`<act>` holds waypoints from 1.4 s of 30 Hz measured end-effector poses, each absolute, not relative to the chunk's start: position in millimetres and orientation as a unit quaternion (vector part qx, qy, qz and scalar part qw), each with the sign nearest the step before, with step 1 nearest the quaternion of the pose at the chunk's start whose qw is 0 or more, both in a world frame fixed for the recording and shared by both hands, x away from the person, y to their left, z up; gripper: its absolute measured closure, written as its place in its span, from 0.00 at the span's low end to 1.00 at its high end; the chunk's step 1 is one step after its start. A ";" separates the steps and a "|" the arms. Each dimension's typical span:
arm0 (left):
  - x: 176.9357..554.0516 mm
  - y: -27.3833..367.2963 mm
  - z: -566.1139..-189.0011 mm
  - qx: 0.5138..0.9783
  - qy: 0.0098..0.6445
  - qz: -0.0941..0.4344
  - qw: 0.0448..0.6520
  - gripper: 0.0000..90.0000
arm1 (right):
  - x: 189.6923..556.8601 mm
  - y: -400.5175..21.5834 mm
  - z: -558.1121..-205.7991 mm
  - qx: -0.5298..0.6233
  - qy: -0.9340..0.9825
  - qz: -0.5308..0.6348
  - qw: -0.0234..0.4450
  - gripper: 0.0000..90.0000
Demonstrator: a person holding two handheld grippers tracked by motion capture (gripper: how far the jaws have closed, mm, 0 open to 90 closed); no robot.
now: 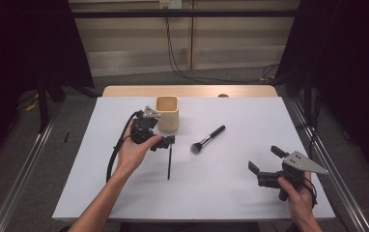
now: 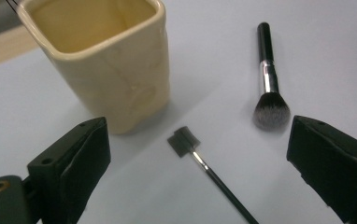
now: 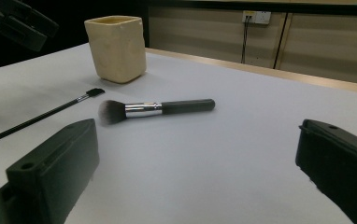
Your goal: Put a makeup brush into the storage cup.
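The left claw, spread wide, hangs over a thin brush lying beside a cream cup and near a powder brush, while the right claw, also spread, hovers over the white desk, with grey floor and pale wall panels beyond.

The high view looks forward and down from above the person's side, taking in the whole white table. The left gripper view sits low and close, tilted steeply down between its own jaws at the cream cup. The right gripper view skims near table level, facing across toward the far wall. All three share the cup, powder brush and thin brush.
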State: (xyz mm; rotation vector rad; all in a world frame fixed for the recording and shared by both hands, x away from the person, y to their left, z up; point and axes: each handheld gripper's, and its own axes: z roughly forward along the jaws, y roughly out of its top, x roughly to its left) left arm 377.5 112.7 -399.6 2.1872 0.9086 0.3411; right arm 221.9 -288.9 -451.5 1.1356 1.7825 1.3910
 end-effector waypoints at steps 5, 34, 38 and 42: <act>382.5 107.7 -402.4 0.861 0.365 0.110 0.336 0.07 | 221.5 -288.3 -451.6 0.426 0.674 0.524 0.299 0.00; 400.2 88.3 -421.2 0.884 0.428 0.101 0.157 0.11 | 222.5 -288.4 -452.7 0.424 0.679 0.523 0.292 0.00; 402.9 86.3 -424.2 0.889 0.428 0.088 0.137 0.12 | 223.2 -288.1 -453.1 0.424 0.679 0.522 0.292 0.00; 407.5 82.4 -426.0 0.889 0.437 0.071 0.119 0.12 | 223.2 -287.9 -453.2 0.423 0.680 0.522 0.292 0.00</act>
